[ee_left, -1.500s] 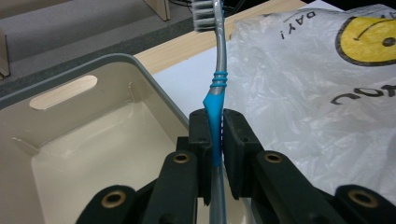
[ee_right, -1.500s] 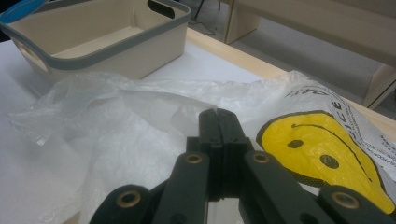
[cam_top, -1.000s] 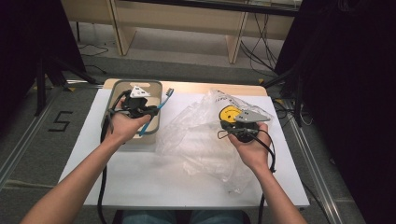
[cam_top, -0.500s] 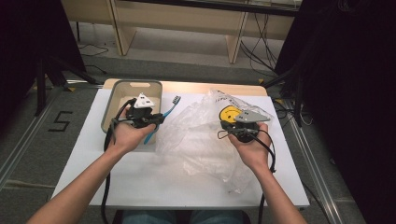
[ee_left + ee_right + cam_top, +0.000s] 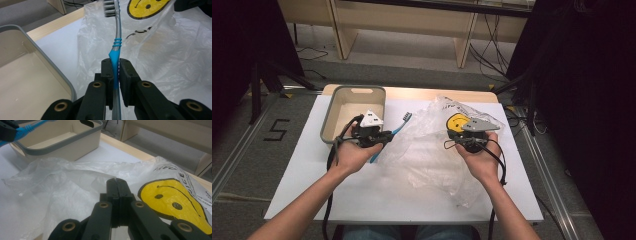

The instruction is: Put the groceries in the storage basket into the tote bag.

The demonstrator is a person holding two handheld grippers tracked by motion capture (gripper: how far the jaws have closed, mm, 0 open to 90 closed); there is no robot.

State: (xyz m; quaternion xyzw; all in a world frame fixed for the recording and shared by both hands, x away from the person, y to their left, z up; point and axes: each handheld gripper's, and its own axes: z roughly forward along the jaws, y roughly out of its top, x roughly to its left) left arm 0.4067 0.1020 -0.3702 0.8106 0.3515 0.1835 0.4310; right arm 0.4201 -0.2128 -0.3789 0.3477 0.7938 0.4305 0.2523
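My left gripper (image 5: 383, 137) is shut on the handle of a blue and clear toothbrush (image 5: 393, 133), just right of the beige basket (image 5: 354, 90). In the left gripper view the pads (image 5: 107, 72) pinch the blue grip and the toothbrush (image 5: 117, 45) points bristles-first at the clear plastic bag (image 5: 162, 52) with its yellow smiley face. My right gripper (image 5: 460, 131) is shut on a fold of the bag (image 5: 427, 152) and holds its printed side up off the table. In the right gripper view the gripper (image 5: 116, 181) has its jaws pressed together against the bag (image 5: 62, 177).
The basket (image 5: 62, 143) with a grey rim stands at the back left of the white table top (image 5: 312, 175); what shows of its inside is bare. The crumpled bag spreads across the table's middle and right. Wooden furniture legs stand behind the table.
My left gripper has carried the toothbrush rightward, from over the basket to the bag's left edge. The right gripper has stayed put on the bag.
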